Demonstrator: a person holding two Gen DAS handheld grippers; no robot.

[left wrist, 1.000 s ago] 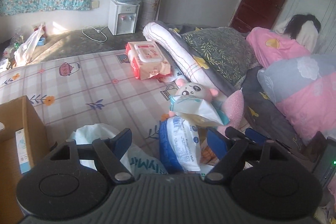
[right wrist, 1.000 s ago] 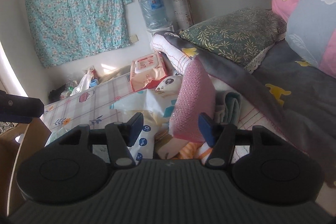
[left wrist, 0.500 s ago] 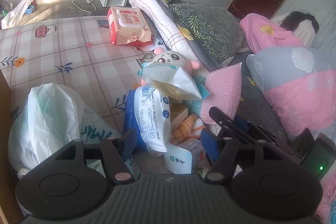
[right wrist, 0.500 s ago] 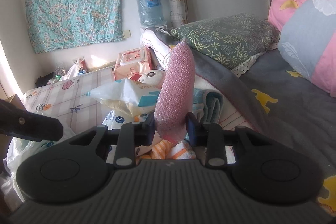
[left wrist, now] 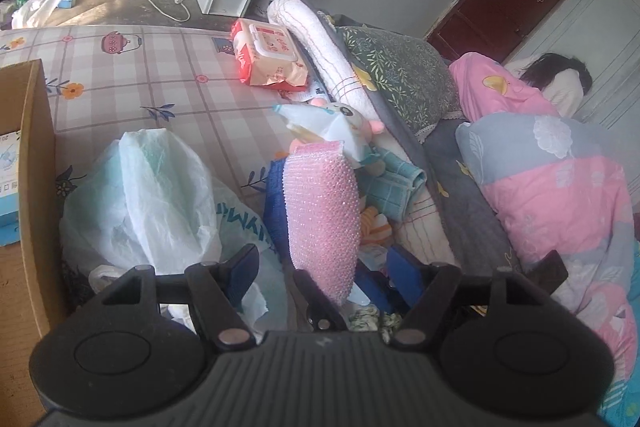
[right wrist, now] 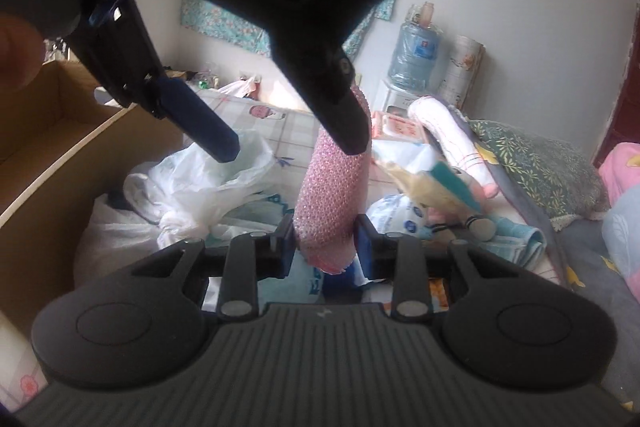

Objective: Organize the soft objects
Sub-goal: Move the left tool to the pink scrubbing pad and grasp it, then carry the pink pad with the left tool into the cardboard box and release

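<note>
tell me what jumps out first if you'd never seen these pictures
The bumpy pink cloth stands upright in the middle, pinched at its lower end by the right tool. The open left tool hangs just above it, one finger at the cloth's top. To the left lie a crumpled white plastic bag and a cardboard box; to the right, a pink and grey quilt.

Black ribbed right tool (right wrist: 325, 247), silver screws, blue-tipped fingers (right wrist: 366, 247); blurred skin, perhaps a thumb (right wrist: 18, 55), top left.
</note>
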